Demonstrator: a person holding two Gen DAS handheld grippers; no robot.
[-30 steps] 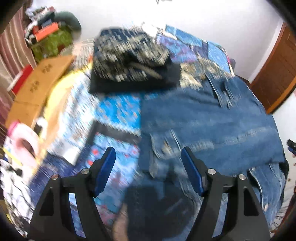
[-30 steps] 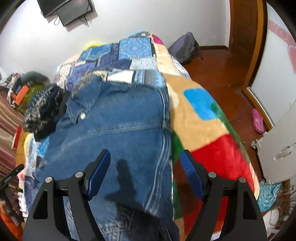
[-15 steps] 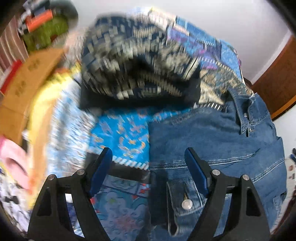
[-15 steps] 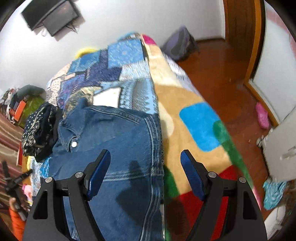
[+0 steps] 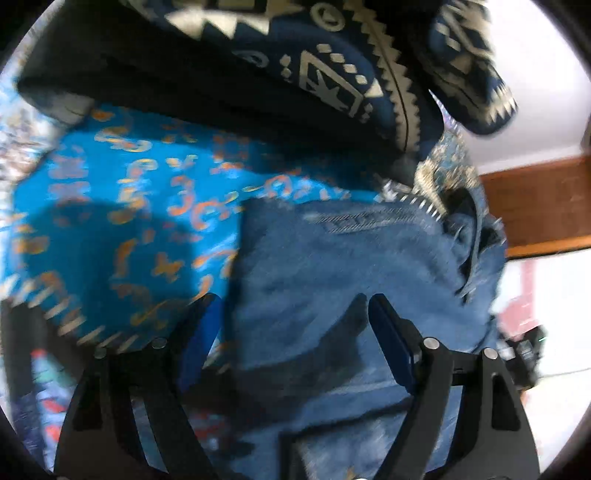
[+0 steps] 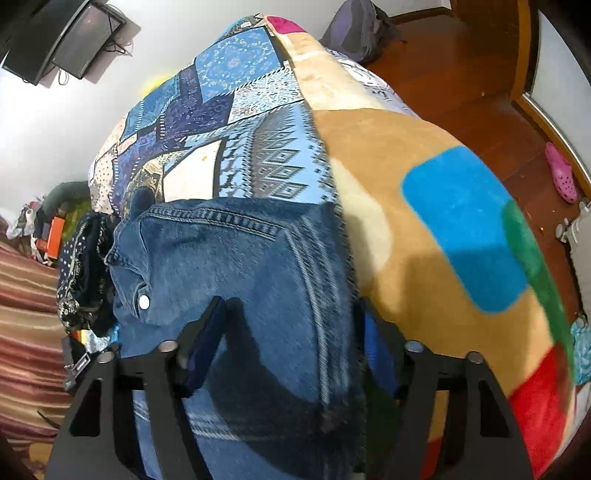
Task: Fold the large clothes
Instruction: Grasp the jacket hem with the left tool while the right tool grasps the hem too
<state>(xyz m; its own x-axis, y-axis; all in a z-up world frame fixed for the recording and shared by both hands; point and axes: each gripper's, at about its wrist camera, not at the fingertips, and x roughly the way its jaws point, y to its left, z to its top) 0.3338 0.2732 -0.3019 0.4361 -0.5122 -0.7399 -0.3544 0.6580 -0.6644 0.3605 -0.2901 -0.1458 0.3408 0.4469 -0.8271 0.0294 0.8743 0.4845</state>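
A blue denim jacket [image 6: 236,266] lies spread on the bed, collar toward the far end. In the left wrist view its left shoulder corner [image 5: 332,266] fills the lower middle. My left gripper [image 5: 291,332] is open, low over that corner, fingers either side of the jacket's edge. My right gripper [image 6: 288,336] is open, low over the jacket's right edge, one finger over denim, the other over the blanket. Neither holds anything.
A stack of folded dark patterned clothes [image 5: 295,74] sits just beyond the jacket's left corner. A blue patchwork cover [image 6: 229,110] and a tan blanket with coloured blocks [image 6: 424,221] cover the bed. Wooden floor, a backpack [image 6: 354,26] and a pink shoe [image 6: 561,177] lie to the right.
Both grippers have moved forward and down toward the jacket's far corners. The jacket and the folded stack now look much closer. Both grippers stay open.
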